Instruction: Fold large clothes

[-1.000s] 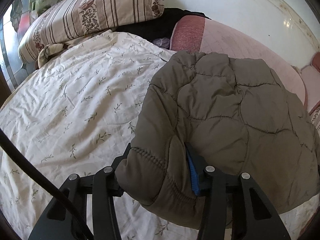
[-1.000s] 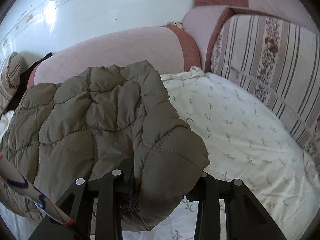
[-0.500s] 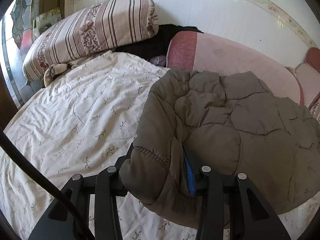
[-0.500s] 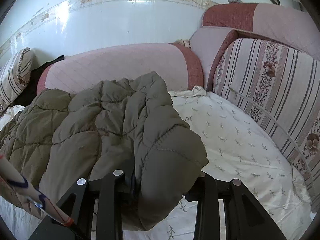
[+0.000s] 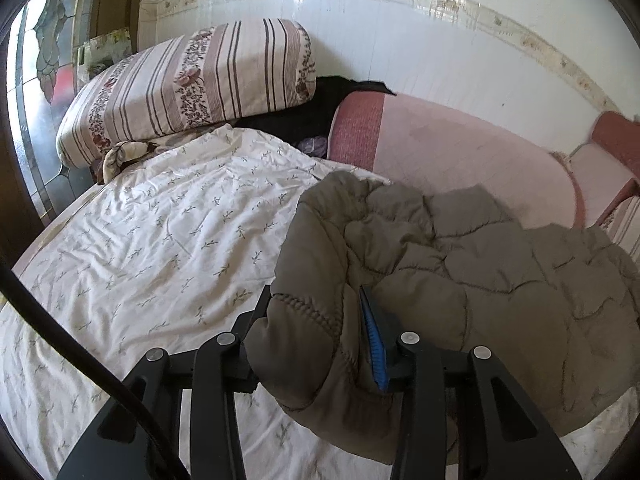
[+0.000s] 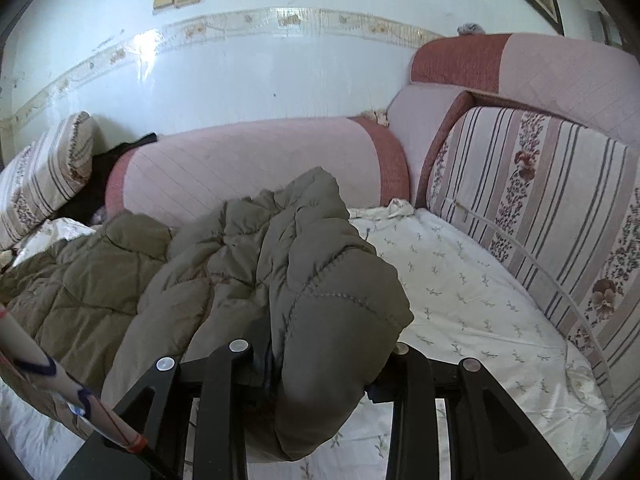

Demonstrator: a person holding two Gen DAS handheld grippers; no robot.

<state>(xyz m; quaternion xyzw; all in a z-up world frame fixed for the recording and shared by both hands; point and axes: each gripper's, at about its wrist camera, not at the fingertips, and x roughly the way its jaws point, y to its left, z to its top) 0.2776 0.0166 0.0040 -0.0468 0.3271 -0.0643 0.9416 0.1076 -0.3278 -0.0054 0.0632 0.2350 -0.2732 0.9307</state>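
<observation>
Jaws of my left gripper (image 5: 316,344) have just been closing and clamp a padded fold of the olive-brown quilted jacket (image 5: 480,280); my right gripper (image 6: 320,356) pinches its other bunched edge. The jacket hangs between them, partly raised above the white leaf-print bedsheet (image 5: 160,240), in front of the pink bolster cushion (image 6: 248,160).

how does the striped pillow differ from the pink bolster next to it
The striped pillow is cream with brown stripes and bands of flowers; the pink bolster is plain pale pink with a darker red end. The pillow is blocky and lies at the bed's corner by the window; the bolster is long and rounded and runs along the tiled wall. A dark garment is wedged between them. Both sit at the edge of the white sheet.
</observation>
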